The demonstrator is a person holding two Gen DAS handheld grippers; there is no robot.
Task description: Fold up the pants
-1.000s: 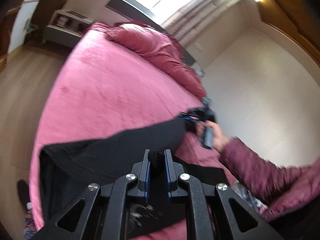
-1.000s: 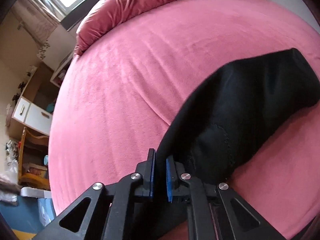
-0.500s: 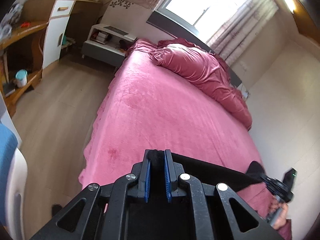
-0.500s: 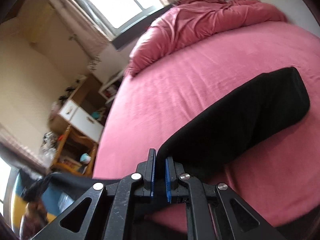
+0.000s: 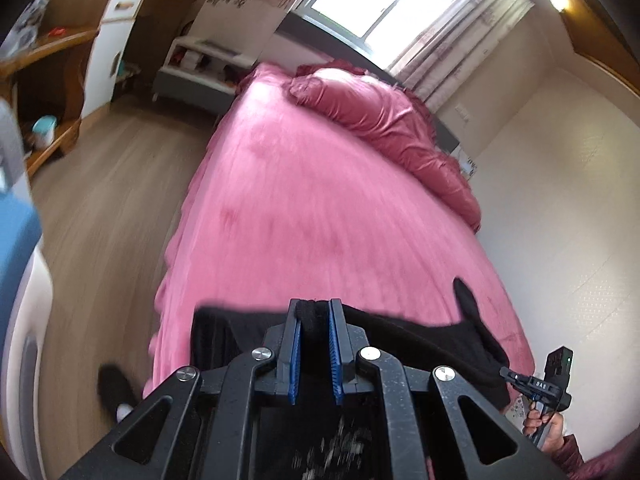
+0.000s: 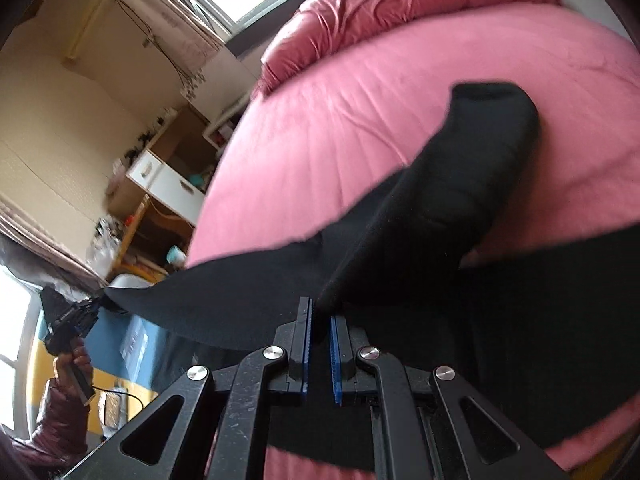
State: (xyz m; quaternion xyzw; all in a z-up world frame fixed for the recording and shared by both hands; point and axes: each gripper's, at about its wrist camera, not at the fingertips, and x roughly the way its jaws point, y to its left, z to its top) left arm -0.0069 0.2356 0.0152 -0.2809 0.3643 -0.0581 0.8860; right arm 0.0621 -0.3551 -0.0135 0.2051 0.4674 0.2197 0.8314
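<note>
Black pants (image 5: 404, 338) hang stretched between my two grippers over the near end of a pink bed (image 5: 320, 208). My left gripper (image 5: 315, 312) is shut on a bunched black edge of them. In the right wrist view my right gripper (image 6: 319, 318) is shut on another black edge, and one pant leg (image 6: 468, 176) runs up and away across the bed (image 6: 340, 120). The cloth spans leftward to the other gripper (image 6: 86, 314) held in a hand. The left wrist view shows the right gripper's body (image 5: 540, 384) at the lower right; its fingertips are hidden.
A rumpled dark pink duvet (image 5: 384, 120) lies at the bed's far end under the window. Wooden floor (image 5: 104, 208), a desk and a white cabinet (image 5: 112, 40) are left of the bed, a pale wall (image 5: 560, 200) on its right. A dark shoe (image 5: 114, 390) rests on the floor.
Both grippers pulled apart and back toward the bed's near end, drawing the pants taut between them. The pant leg now trails farther up the bed in the right wrist view.
</note>
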